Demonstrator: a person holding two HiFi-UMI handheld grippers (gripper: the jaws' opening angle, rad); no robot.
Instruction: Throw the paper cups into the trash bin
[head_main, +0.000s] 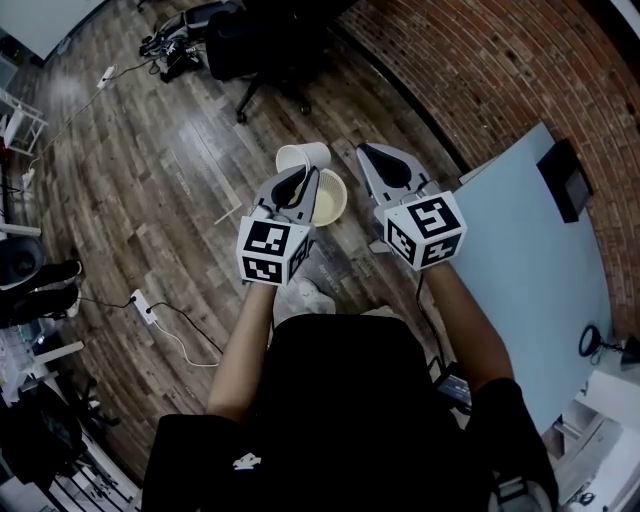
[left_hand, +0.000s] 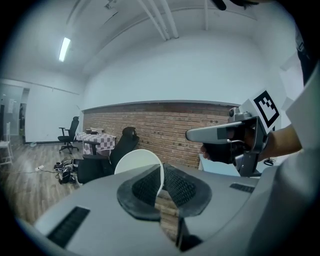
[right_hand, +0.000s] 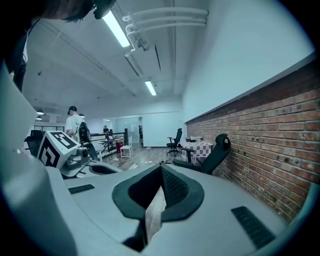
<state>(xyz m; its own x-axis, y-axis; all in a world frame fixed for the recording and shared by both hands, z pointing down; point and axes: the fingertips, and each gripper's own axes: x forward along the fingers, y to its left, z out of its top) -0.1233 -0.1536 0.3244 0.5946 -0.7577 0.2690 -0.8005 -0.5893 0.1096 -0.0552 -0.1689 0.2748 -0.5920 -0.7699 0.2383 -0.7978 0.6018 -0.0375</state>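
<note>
Left grey two-jaw gripper (left_hand: 161, 174) pinches thin wall of white paper cup (left_hand: 135, 162); right gripper (right_hand: 161, 172) clenched, empty. Cup looks light, crushable: rim grip suits, gentle squeeze.

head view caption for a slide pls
The left gripper pinches a white paper cup, right gripper shut and empty, above a wood floor beside a brick wall.

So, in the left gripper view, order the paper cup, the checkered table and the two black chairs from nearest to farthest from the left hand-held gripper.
1. Paper cup, pinched between the jaws.
2. Nearer black chair, just behind the cup.
3. Checkered table, further left.
4. Farther black chair, far left.
</note>
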